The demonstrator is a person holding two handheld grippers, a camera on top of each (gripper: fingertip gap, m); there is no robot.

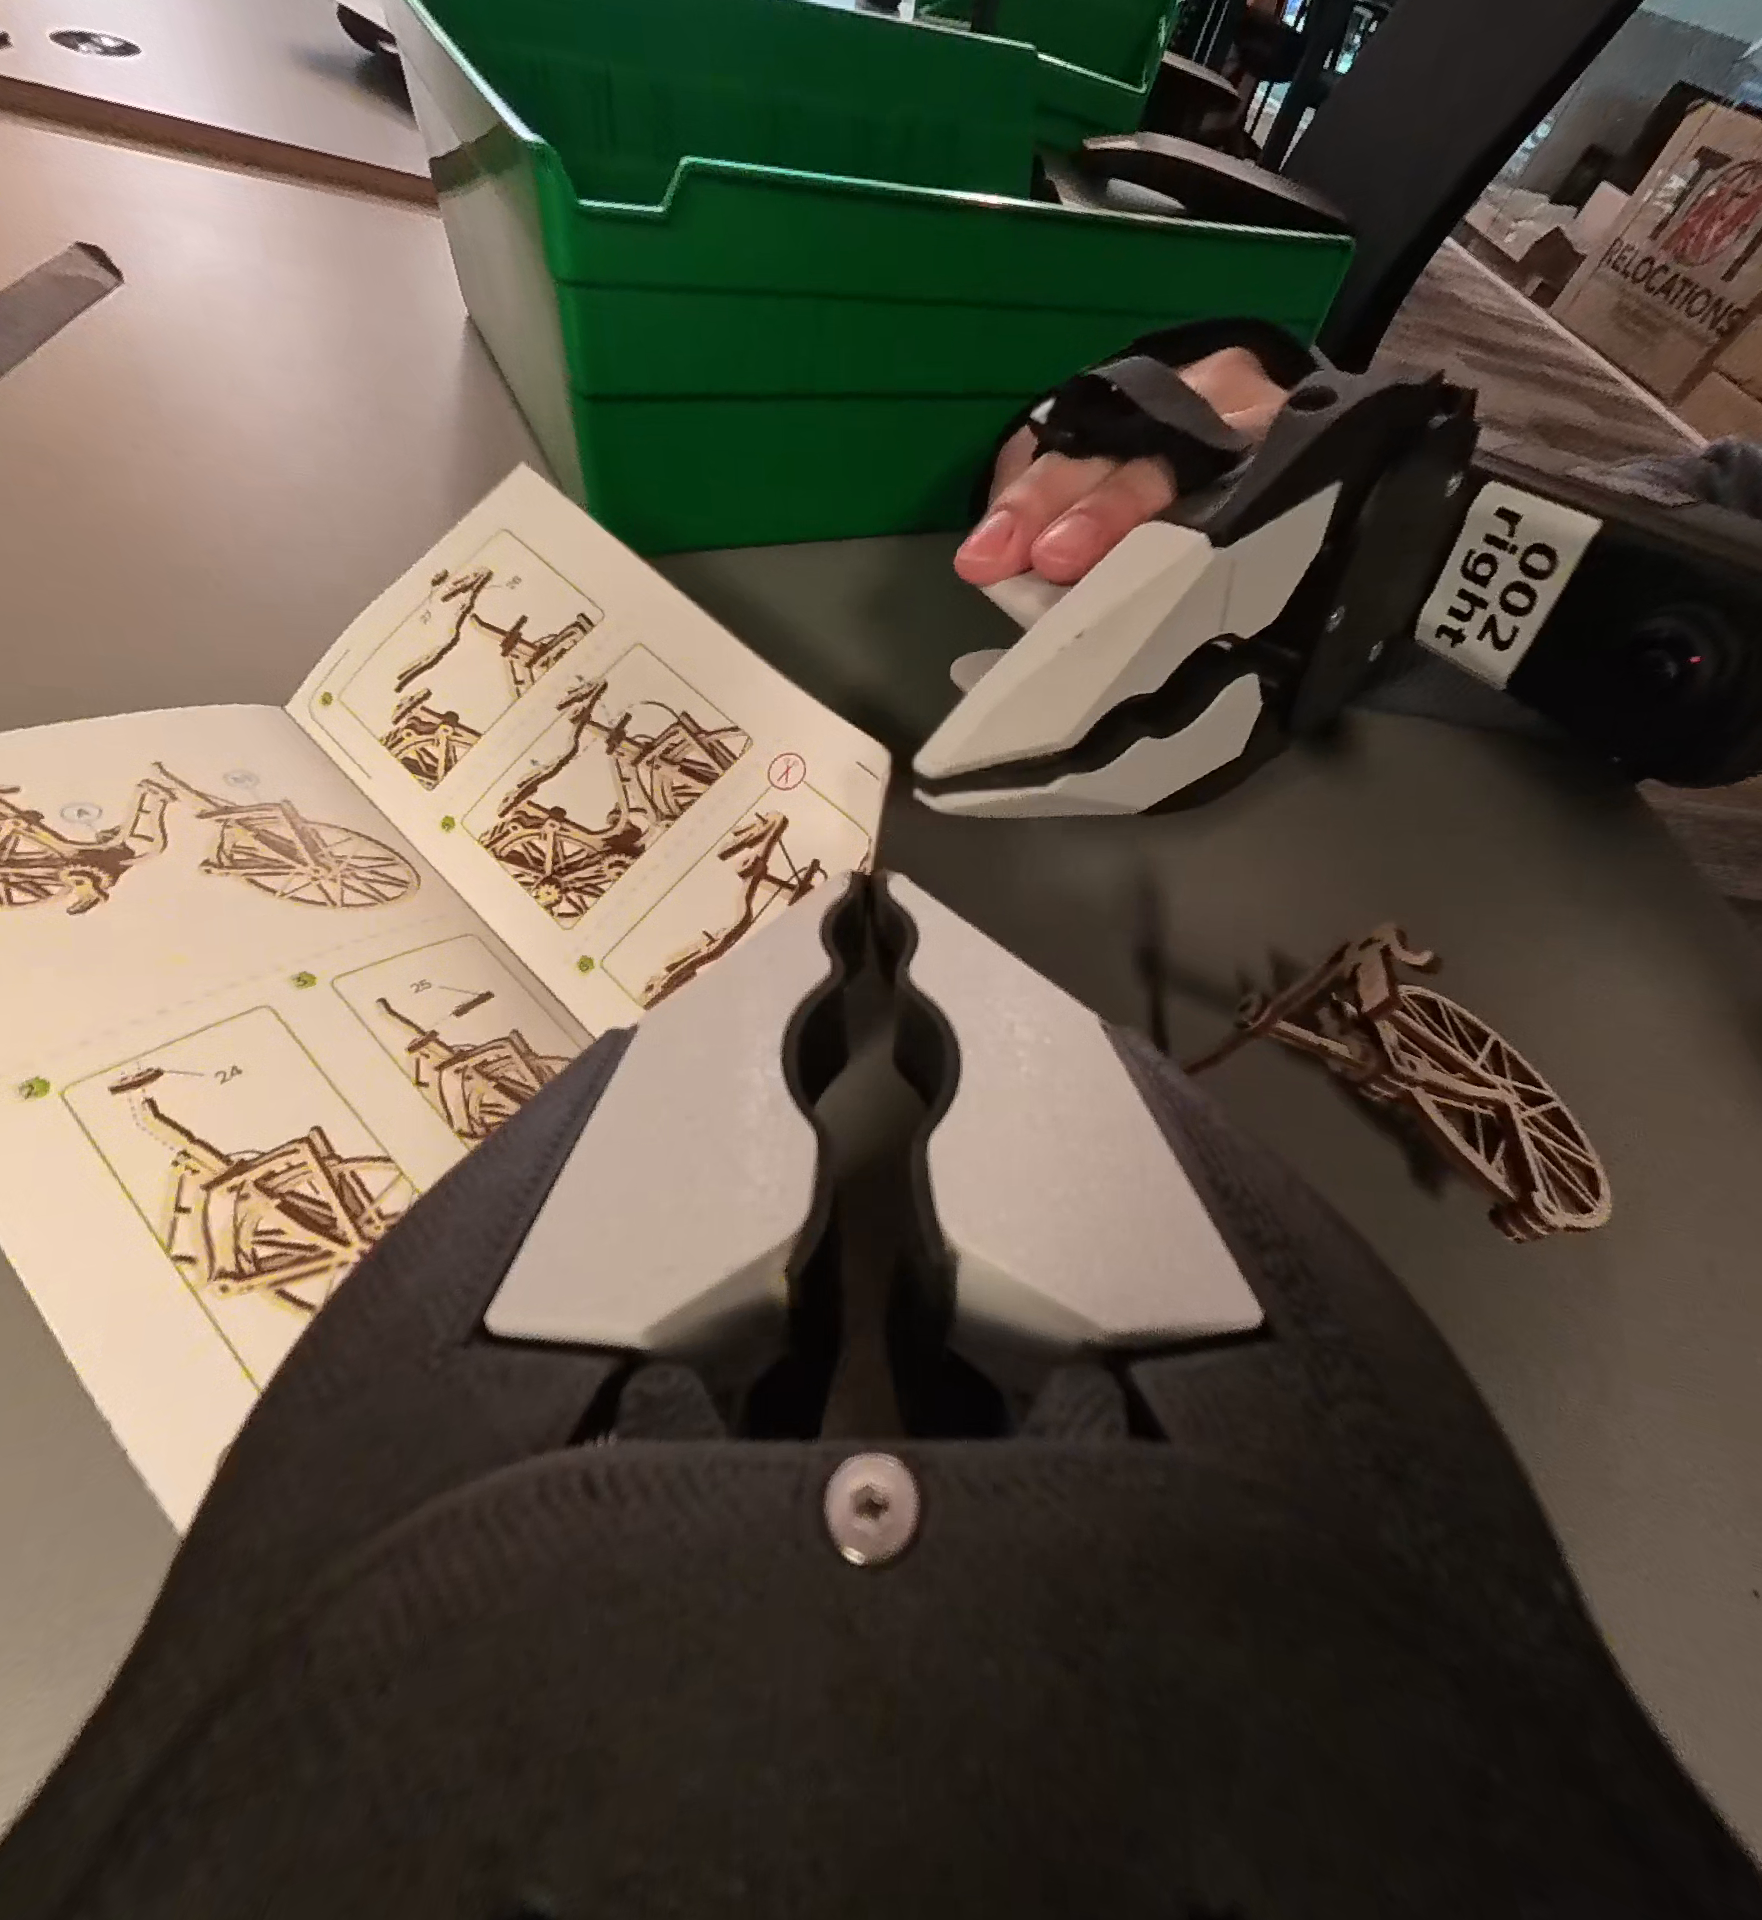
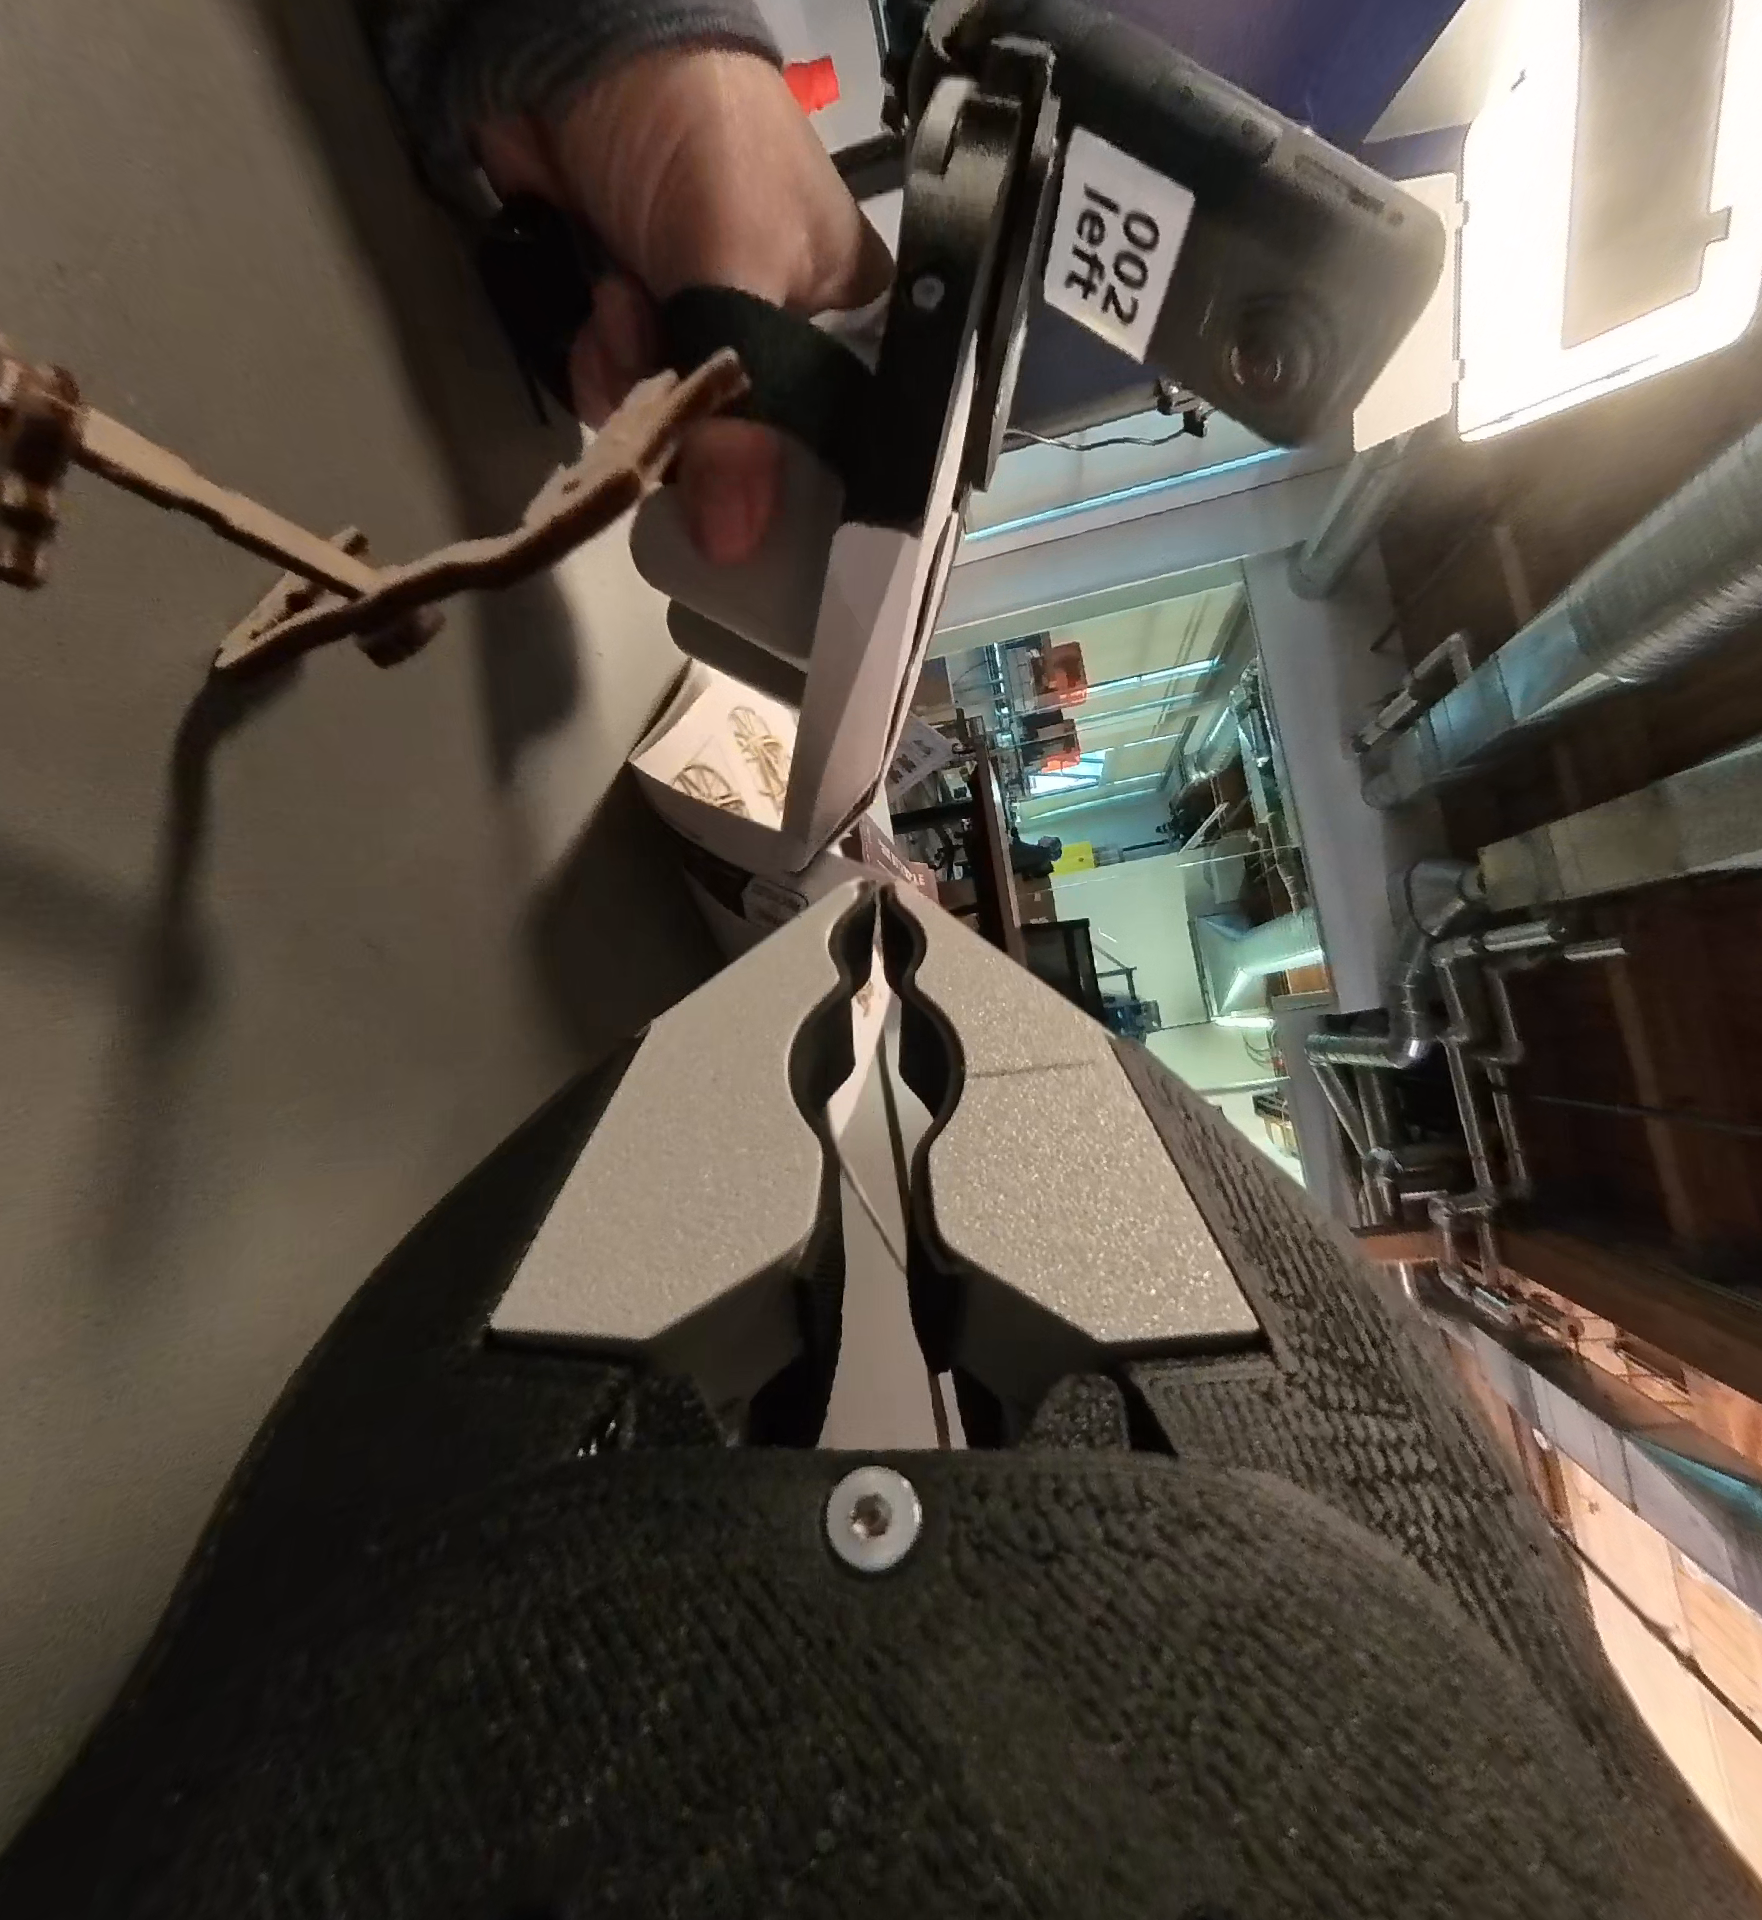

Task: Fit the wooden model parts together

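Observation:
A partly built wooden bicycle model [image 1: 1448, 1081], with a spoked wheel and a thin frame, lies on its side on the grey table [image 1: 1479, 1507], to the right of my left gripper [image 1: 869, 883]. My left gripper is shut and empty, with its tips over the edge of an open instruction booklet [image 1: 337, 883]. My right gripper [image 1: 924, 784] is shut and empty just beyond it, tips nearly meeting the left's. The right wrist view is rotated. It shows my right gripper [image 2: 877, 899] shut, my left gripper [image 2: 815, 847] close ahead, and the model's frame [image 2: 212, 499] to the left.
Stacked green plastic bins [image 1: 856, 312] stand behind the booklet. A cardboard box [image 1: 1708, 260] sits at the far right beyond the table edge. A person's hand [image 1: 1064, 520] holds the right gripper. The booklet's corner [image 2: 731, 769] shows behind the left gripper. Only a small space, under 4 cm, lies between the two pairs of fingers.

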